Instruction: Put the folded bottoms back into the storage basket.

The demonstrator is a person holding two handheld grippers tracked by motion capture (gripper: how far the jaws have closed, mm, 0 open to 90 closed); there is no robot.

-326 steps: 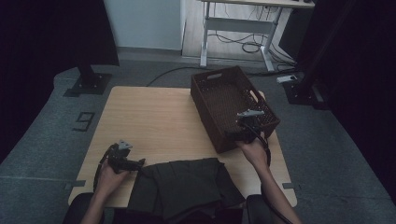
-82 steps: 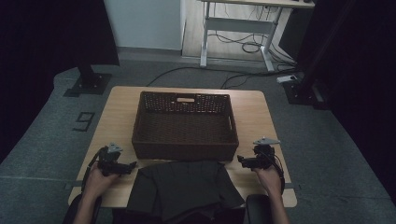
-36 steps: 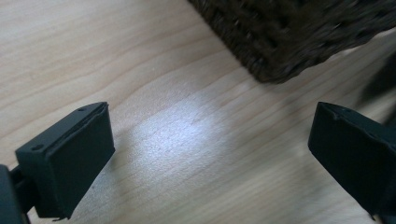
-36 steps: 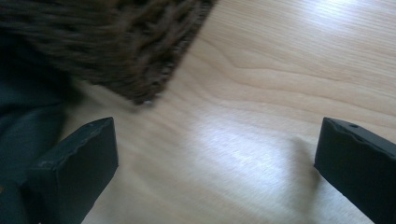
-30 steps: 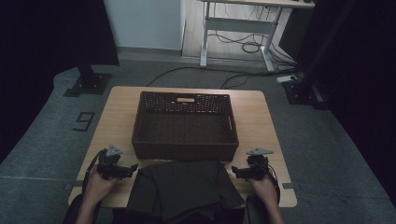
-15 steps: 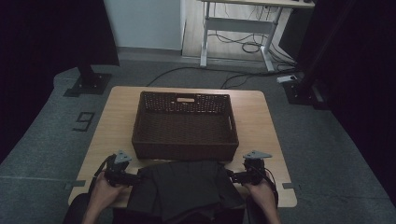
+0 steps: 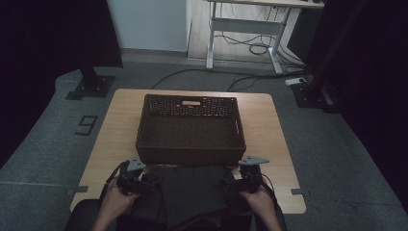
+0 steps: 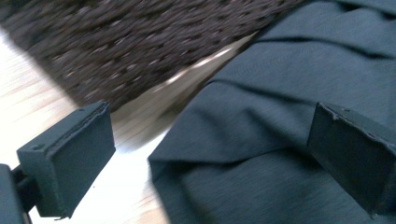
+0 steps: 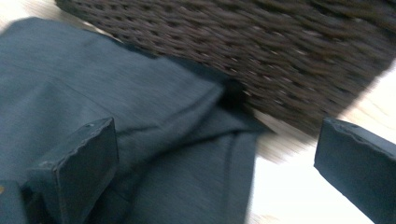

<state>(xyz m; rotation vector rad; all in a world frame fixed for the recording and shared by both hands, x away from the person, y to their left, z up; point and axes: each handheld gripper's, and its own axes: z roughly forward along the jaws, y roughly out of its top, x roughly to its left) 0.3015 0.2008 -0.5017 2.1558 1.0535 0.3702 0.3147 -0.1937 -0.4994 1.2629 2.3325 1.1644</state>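
Closing on the two near corners of the dark folded garment (image 7: 192, 192), both claws appear ready to take hold, though neither has gripped anything yet. The garment lies flat on the surface (image 7: 115, 125) at the person's edge, its far hem just against the front wall of the brown woven basket (image 7: 190, 156), which stands empty in the middle of the surface with its long side toward the person. In the high view the left claw (image 7: 146, 183) sits at the garment's left edge and the right claw (image 7: 230, 182) at its right edge, each held low in a hand. The left gripper view shows its jaws spread wide, one over bare wood and the other over cloth, with the garment's corner (image 8: 159, 161) between them and untouched. The right gripper view shows the same on the other side: jaws wide apart, one above the cloth, the other over the wood, the garment's folded edge (image 9: 243, 154) lying between and the basket wall (image 9: 280, 56) just beyond. Judging from this, the basket is placed and waiting, the approach to the garment is nearly complete, and what is left is the whole of the handling itself: pinching both corners, lifting the cloth, carrying it over the rim and laying it inside.
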